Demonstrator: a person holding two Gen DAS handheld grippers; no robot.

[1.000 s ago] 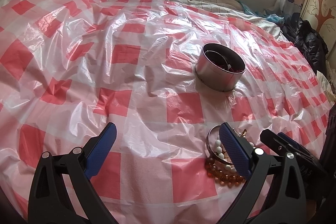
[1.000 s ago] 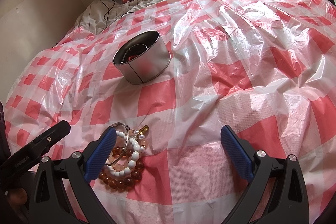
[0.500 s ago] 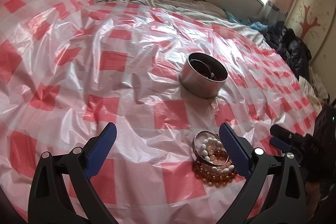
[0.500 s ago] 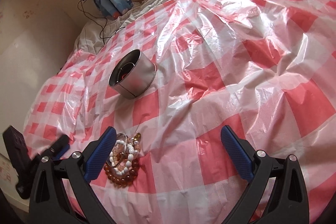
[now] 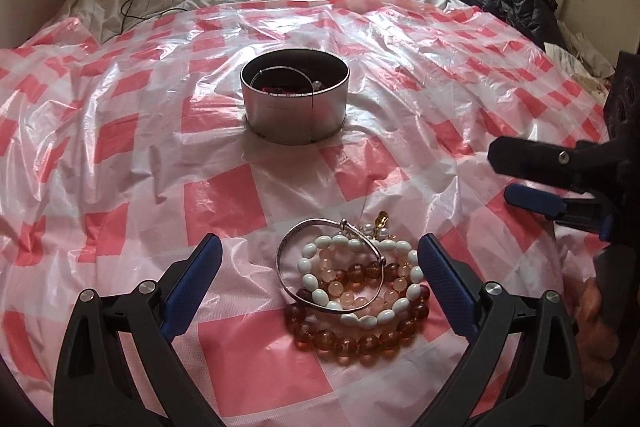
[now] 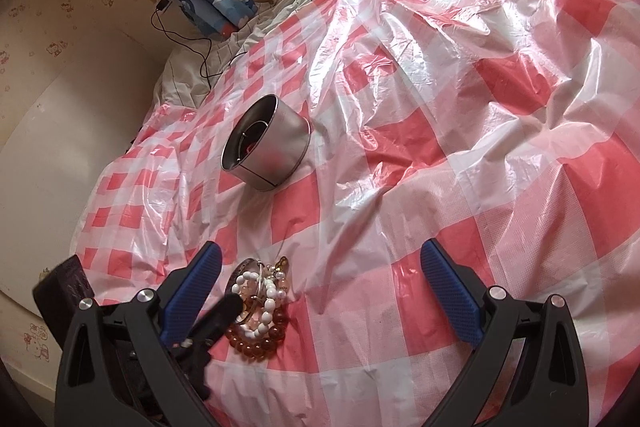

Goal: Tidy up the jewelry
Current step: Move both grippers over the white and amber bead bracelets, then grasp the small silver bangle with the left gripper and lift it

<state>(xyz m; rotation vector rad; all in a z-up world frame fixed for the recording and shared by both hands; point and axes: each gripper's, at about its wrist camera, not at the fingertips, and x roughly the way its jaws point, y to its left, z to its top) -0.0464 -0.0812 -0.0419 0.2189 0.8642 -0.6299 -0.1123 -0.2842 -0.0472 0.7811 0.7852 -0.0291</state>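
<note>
Bracelets lie heaped directly between the open, empty jaws of the left gripper, nearer than the open right gripper; tin straight ahead.

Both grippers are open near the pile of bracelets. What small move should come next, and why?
Probably lower the left gripper and close it on the silver bangle, since it lies on top of the bead bracelets between the open fingers, and the tin stands just beyond.
</note>
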